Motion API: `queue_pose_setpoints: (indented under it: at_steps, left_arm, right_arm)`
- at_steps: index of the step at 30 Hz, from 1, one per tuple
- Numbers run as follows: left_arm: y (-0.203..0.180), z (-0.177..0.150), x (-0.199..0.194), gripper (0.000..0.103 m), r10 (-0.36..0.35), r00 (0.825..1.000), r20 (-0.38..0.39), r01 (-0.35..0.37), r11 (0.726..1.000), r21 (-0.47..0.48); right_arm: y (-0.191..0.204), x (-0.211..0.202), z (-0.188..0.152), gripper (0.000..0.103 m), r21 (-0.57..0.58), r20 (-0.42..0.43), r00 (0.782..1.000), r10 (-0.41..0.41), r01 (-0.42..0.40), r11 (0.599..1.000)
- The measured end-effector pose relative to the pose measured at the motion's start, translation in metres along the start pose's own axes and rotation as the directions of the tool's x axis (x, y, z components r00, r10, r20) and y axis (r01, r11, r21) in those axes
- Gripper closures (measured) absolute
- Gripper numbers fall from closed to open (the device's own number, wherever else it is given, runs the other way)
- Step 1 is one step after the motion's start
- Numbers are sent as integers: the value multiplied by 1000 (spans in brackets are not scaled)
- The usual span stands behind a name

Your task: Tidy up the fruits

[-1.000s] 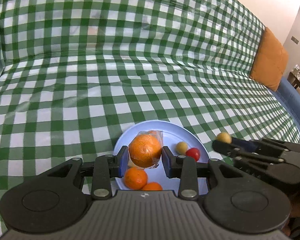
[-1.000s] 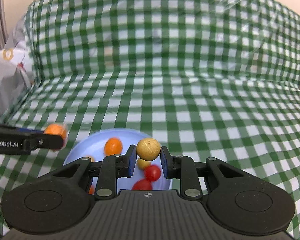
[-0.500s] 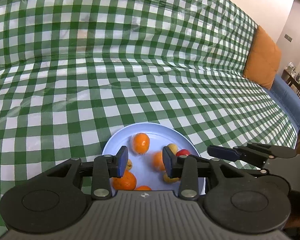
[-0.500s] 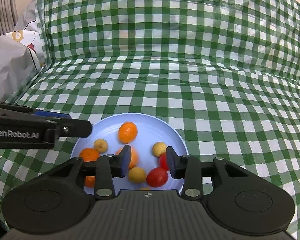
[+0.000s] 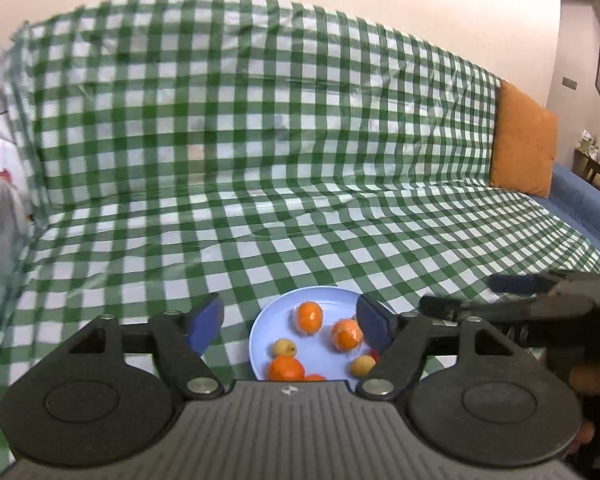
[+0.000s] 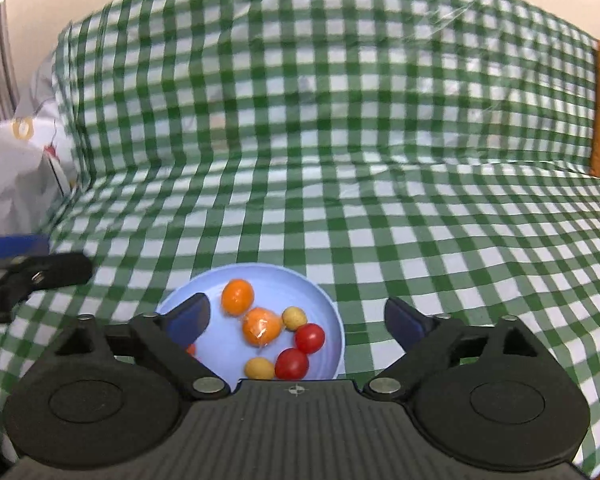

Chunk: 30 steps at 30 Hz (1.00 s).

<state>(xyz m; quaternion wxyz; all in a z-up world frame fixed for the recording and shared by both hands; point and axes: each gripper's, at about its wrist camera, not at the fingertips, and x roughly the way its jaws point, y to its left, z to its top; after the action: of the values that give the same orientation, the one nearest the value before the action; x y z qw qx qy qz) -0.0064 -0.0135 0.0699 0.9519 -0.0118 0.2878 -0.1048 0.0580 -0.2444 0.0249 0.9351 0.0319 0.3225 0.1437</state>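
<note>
Released since the earlier frames: orange (image 5: 309,315) and yellow fruit (image 6: 294,317), now on plate (image 6: 332,308) | left gripper (image 5: 288,322), right gripper (image 6: 298,318): jaws just opened wide, nothing held | sorting judged nearly complete

a green-and-white checked cloth (image 5: 300,168) covers the sofa before me, seat and backrest alike. at its right end an orange cushion (image 5: 524,146) leans upright, with bare blue upholstery (image 5: 580,204) beyond it. crumpled white bags (image 6: 16,168) sit at the left end.

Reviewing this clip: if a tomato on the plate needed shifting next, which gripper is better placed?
Probably the right gripper: open and empty, with both red tomatoes between its fingers on the blue plate. The left frames mostly oranges.
</note>
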Motion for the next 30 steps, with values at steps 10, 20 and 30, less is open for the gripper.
queue_pose_setpoints:
  at_steps: [10, 20, 30]
  left_arm:
    - [-6, -25, -20, 11, 59, 993, -106, -66, 996, -66]
    - [7, -35, 14, 1, 110, 967, -231, -127, 990, -60]
    - [-3, -43, 30, 1, 94, 956, -278, -102, 995, -16]
  right_arm:
    - [-9, -28, -20, 1, 64, -8, 999, -54, 54, 997]
    - [-5, -23, -33, 1, -15, -59, 994, -92, 91, 996]
    - [-3, -8, -33, 1, -34, -108, 991, -77, 74, 997]
